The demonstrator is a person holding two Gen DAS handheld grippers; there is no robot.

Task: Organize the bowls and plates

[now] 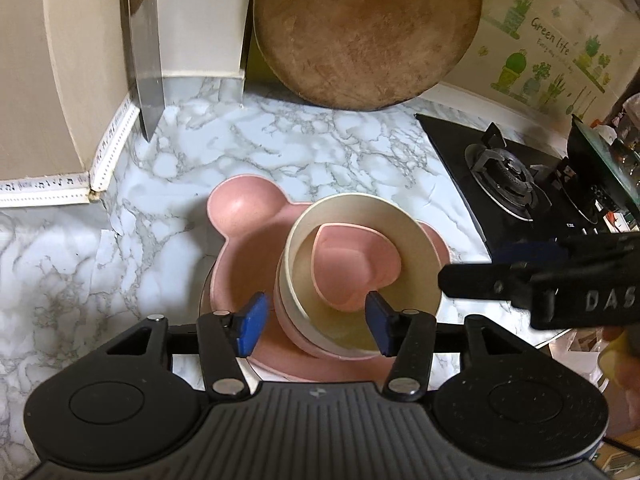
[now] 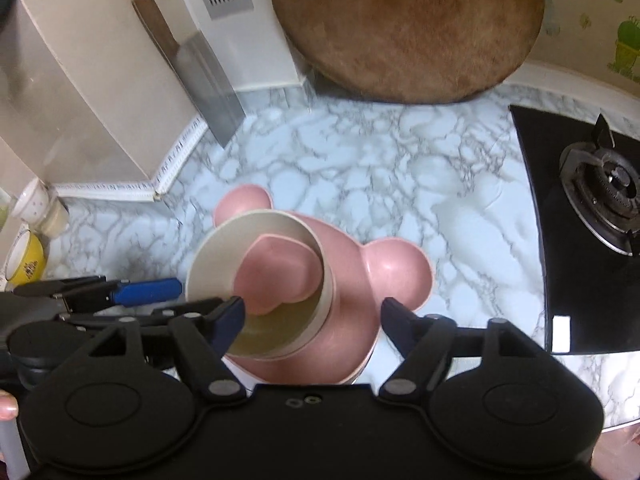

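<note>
Pink bear-shaped plastic plate [image 1: 244,264] sits on the marble-pattern worktop [image 1: 280,148]; on it a stack of round cream bowls [image 1: 420,248] with a small pink heart-shaped dish [image 1: 352,268] nested inside. Left tool [image 1: 316,322] has fingers apart, straddling the stack's near rim, empty. Right tool [image 2: 312,326] also apart, empty, stack just ahead-left of it. Left looks nearer. Stack's bowl count unclear; plate's near edge hidden by both tools.

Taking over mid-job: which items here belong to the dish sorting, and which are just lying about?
Job: pink bear-shaped plate; cream bowl; pink heart-shaped dish; left gripper and right gripper, both open.

Lying about: round wooden board; cleaver; gas stove; yellow cup.
</note>
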